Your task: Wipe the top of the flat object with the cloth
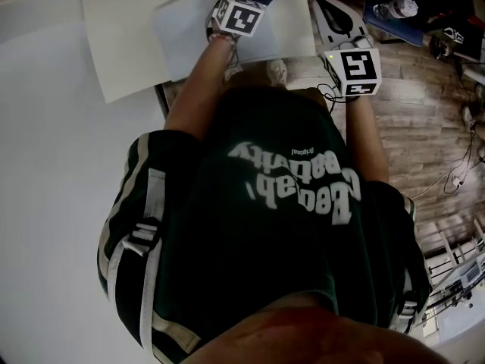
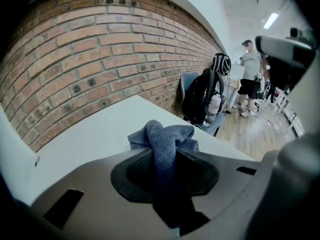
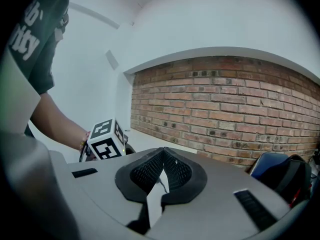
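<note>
Our left gripper (image 2: 167,156) clamps its fingers on the cloth (image 2: 164,136); our right gripper (image 3: 161,176) has fingers together, empty. We should press flat, sweeping the flat object (image 1: 189,44) edge to edge.

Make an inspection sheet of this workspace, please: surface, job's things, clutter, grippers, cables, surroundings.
Surface: white flat panel, with a small hole near one corner.
Job's things: blue cloth over the panel; whether it touches cannot be told.
Clutter: nothing seen.
Grippers: left gripper shut on the cloth; right gripper shut, empty, beside the panel.
Cables: loose cables on the wood floor at the right.
Surroundings: brick wall; backpack on a chair; a person standing farther off.
</note>
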Tool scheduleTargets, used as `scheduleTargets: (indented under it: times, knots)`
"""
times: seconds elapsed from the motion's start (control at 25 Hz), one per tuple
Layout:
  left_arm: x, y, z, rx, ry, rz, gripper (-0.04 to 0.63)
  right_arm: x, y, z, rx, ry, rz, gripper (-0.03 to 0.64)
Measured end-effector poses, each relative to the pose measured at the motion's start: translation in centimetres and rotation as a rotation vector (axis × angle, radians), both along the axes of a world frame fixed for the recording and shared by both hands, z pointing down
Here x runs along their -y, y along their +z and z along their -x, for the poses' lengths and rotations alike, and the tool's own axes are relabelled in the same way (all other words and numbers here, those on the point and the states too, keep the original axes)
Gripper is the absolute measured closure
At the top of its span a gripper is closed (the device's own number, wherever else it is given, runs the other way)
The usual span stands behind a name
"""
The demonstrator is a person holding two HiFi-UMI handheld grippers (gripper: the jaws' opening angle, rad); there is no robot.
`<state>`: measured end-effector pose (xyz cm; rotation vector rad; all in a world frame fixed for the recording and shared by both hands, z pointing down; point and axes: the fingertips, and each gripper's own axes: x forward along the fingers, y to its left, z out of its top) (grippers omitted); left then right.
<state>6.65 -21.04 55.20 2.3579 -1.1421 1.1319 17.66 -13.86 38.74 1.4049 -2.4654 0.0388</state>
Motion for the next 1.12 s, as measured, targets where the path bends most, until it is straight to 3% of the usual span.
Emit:
scheduleTargets:
  times: [0.24, 0.56, 0.76, 1.12]
  knots:
    - [-4.6, 0.5, -1.5, -0.012, 0.031, 0.042, 0.485, 1.5, 0.7, 0.7, 0.018, -0.085, 0.007, 0.623]
    - [-11.5, 0.6, -2.3, -0.117, 0.071, 0.143, 0.485, 2.8, 0.5, 3.3, 0.025, -0.168, -0.007, 0.623]
    - [-14.2, 0.9, -1.8, -0.179, 0.044, 0.185, 0.485, 2.8, 0.8, 5.3, 0.019, -0.231, 0.001, 0.623]
    - [-14.3, 0.2, 0.6, -0.237, -0.029, 0.169, 0.485, 2.3, 0.6, 8.8, 0.014, -0.302, 0.000, 0.623]
